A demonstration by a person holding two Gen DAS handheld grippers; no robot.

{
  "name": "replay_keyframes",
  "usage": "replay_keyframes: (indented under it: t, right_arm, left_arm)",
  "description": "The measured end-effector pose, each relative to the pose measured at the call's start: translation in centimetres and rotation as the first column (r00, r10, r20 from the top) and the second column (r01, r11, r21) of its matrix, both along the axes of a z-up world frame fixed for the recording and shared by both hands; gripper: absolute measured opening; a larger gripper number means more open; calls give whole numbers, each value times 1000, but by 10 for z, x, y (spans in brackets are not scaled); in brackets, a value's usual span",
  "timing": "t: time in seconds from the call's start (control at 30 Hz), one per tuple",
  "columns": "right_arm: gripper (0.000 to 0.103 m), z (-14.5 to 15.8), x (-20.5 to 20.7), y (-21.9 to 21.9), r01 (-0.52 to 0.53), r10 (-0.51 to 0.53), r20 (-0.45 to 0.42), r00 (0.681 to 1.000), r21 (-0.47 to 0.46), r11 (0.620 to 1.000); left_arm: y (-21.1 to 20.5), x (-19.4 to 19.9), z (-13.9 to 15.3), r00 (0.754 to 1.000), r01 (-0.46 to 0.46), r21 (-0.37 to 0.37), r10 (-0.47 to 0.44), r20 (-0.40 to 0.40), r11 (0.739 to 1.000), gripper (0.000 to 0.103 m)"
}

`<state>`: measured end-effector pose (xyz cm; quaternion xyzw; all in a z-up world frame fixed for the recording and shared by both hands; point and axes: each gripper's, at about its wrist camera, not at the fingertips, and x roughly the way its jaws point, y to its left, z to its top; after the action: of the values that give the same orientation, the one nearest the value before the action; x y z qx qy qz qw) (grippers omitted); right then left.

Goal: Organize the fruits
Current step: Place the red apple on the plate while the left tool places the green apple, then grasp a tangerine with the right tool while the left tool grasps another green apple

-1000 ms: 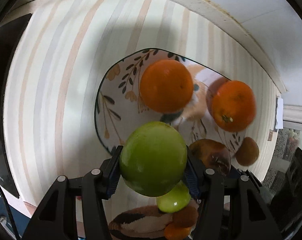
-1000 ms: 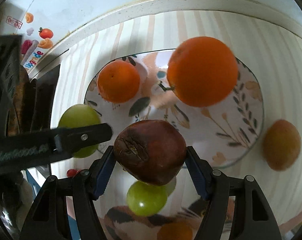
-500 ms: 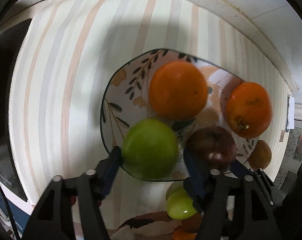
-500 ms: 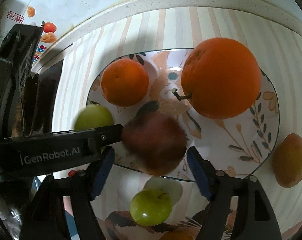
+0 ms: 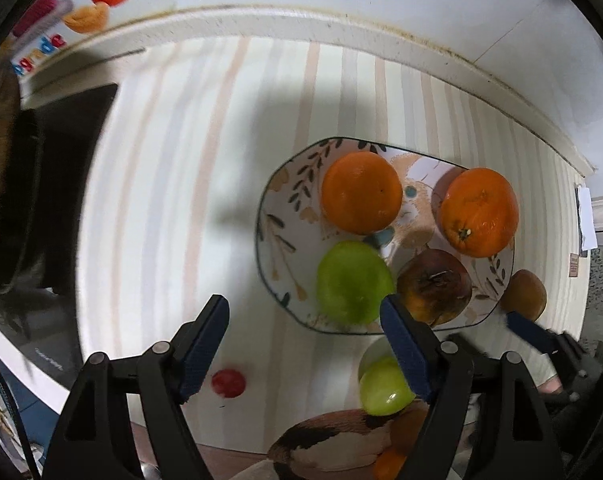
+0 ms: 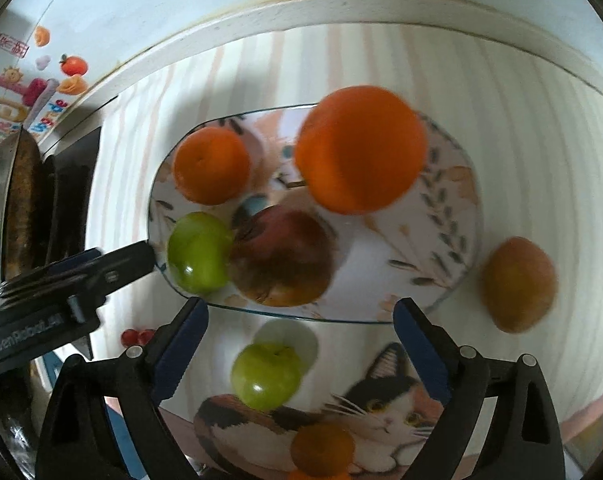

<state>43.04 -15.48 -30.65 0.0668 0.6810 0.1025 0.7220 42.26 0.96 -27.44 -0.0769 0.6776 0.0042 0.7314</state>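
A floral plate (image 5: 279, 248) (image 6: 441, 248) on the striped cloth holds two oranges (image 5: 361, 192) (image 5: 479, 212), a green apple (image 5: 351, 282) (image 6: 199, 252) and a dark red apple (image 5: 437, 286) (image 6: 285, 254). My left gripper (image 5: 303, 350) is open and empty, just in front of the plate's near left rim. My right gripper (image 6: 299, 356) is open and empty, in front of the plate. A small green apple (image 5: 383, 386) (image 6: 267, 376) lies between plate and cat-print plate. A brown fruit (image 5: 525, 294) (image 6: 517, 284) lies right of the plate.
A cat-print plate (image 6: 385, 412) at the near edge holds a small orange (image 6: 323, 448). A red cherry-like item (image 5: 228, 382) (image 6: 137, 336) lies at the near left. A dark stove and pan (image 6: 33, 208) stand at the left. The wall runs behind.
Both grippers opened and let go of their fruit: the green apple and the dark red apple now lie on the floral plate. Both grippers drew back toward the near edge.
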Motion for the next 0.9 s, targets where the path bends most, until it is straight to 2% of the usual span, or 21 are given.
replay_keyframes:
  t: [0.33, 0.57, 0.77, 0.9]
  right_arm:
    - [96, 43, -25, -24, 61, -57, 53, 997, -72, 996]
    - [96, 79, -51, -27, 71, -58, 121, 991, -105, 992]
    - [96, 107, -71, -30, 83, -70, 162, 984, -77, 994]
    - [96, 110, -85, -36, 98, -92, 147, 985, -34, 995]
  left_arm:
    - [-7, -29, 37, 993, 33, 85, -43, 114, 996, 77]
    - [-9, -58, 71, 986, 45, 46, -52, 157, 998, 77]
    - [-15, -80, 97, 979, 65, 17, -67, 195, 998, 77]
    - [-21, -90, 96, 978, 76, 18, -78, 192, 997, 77]
